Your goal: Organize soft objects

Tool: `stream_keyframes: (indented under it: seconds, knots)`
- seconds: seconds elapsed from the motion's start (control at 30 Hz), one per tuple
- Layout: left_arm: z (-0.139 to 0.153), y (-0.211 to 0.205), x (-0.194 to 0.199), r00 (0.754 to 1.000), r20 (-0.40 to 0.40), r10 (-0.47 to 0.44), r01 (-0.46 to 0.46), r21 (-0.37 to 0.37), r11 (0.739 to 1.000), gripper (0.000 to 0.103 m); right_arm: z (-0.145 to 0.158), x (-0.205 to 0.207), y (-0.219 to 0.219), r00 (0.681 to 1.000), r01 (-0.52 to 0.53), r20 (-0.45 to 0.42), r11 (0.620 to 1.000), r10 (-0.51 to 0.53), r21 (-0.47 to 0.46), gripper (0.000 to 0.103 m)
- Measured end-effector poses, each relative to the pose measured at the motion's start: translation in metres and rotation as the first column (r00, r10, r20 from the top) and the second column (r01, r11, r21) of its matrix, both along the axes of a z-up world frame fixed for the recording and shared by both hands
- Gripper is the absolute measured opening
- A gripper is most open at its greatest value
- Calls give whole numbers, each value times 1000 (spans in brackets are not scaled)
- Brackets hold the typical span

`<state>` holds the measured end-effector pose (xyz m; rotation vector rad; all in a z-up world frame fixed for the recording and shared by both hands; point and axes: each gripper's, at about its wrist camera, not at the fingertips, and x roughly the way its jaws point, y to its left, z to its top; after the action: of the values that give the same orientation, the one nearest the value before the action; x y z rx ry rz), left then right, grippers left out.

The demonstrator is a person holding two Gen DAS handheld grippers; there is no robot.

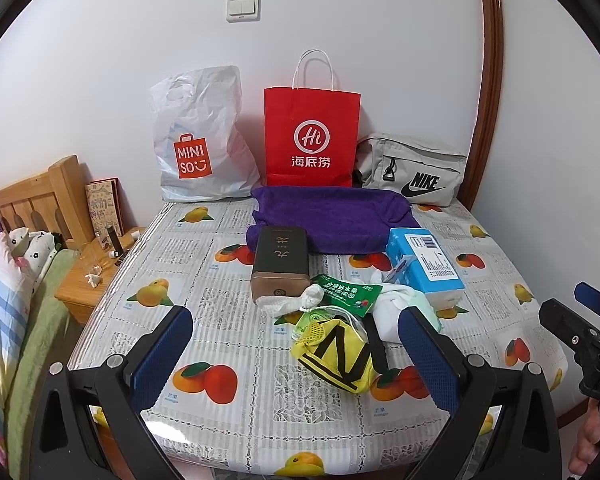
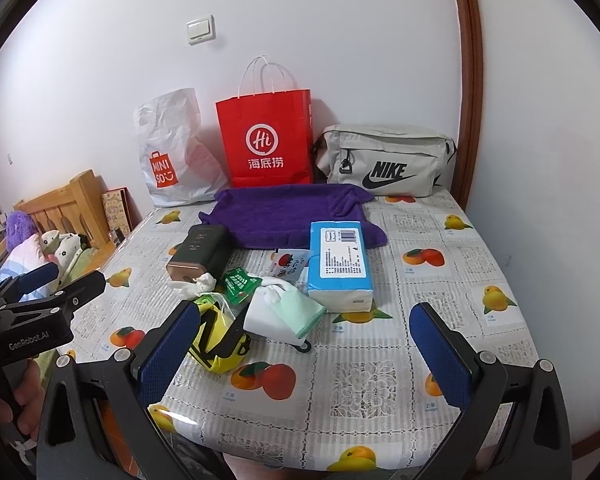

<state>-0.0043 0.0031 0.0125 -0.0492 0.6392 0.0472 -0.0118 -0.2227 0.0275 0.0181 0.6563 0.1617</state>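
Opening step, judged: nothing is yet grasped. The left gripper and right gripper are held wide open and empty above the near table edge. The yellow pouch lies between the left jaws, slightly beyond; a forward reach and closure are called for.

A table with a fruit-print cover carries a purple towel, tissue pack, dark tin, yellow pouch and three bags at the wall
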Motion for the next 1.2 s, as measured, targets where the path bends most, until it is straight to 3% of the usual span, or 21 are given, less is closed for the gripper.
stream_keyframes:
  seconds: [1.2]
  knots:
    - [3, 3, 0, 1000, 8, -1, 1, 0, 1000, 103, 3, -3, 1, 1000, 0, 11, 1000, 0, 4, 103]
